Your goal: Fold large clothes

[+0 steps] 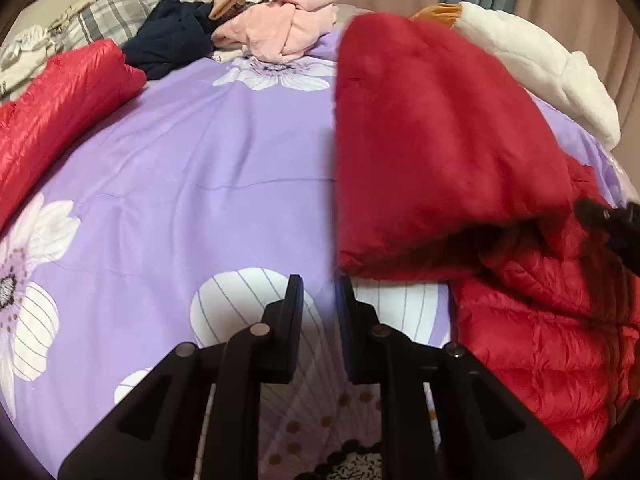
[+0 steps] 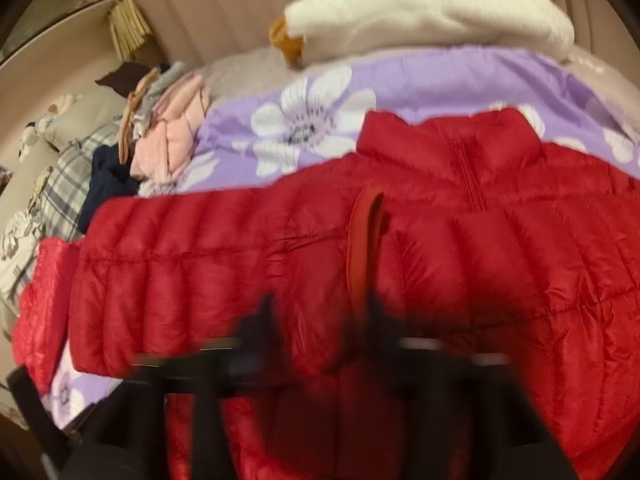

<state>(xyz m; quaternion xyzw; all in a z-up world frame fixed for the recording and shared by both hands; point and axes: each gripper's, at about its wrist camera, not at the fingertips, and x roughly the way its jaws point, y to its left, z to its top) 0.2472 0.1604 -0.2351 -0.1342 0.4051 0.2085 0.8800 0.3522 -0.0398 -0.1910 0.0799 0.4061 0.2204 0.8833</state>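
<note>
While your left gripper (image 1: pixel 320 292) is hovering over bare sheet (image 1: pixel 200 180), its jaws are sitting clenched with nothing between them. The jacket (image 1: pixel 540 340) is lying off to its right, not under it. The jaws are pointing at the flower print, so that hand is out of the fold for now.

Your right gripper (image 2: pixel 318 320) is working directly over the jacket, which makes it the nearer hand. It is too blurred to read: you cannot tell whether the jaws are gripping or free. A red cuff (image 2: pixel 366 240) is running up from close beside its right finger; contact is unclear.

In the left view, a blurred red sleeve (image 1: pixel 440 140) is standing above the jacket body, with the right gripper's tip showing at its far-right edge.

The jacket is lying across the bed with its long axis side to side in the right view. One sleeve is reaching left and the collar (image 2: pixel 480 140) is sitting on the far side, zip facing up.

Judgement: the next fold is running along that axis, so the right hand is leading it.

Farther back, a clothes pile (image 1: pixel 280 28) and a white fleece (image 1: pixel 540 60) are sitting well apart from the jacket.
</note>
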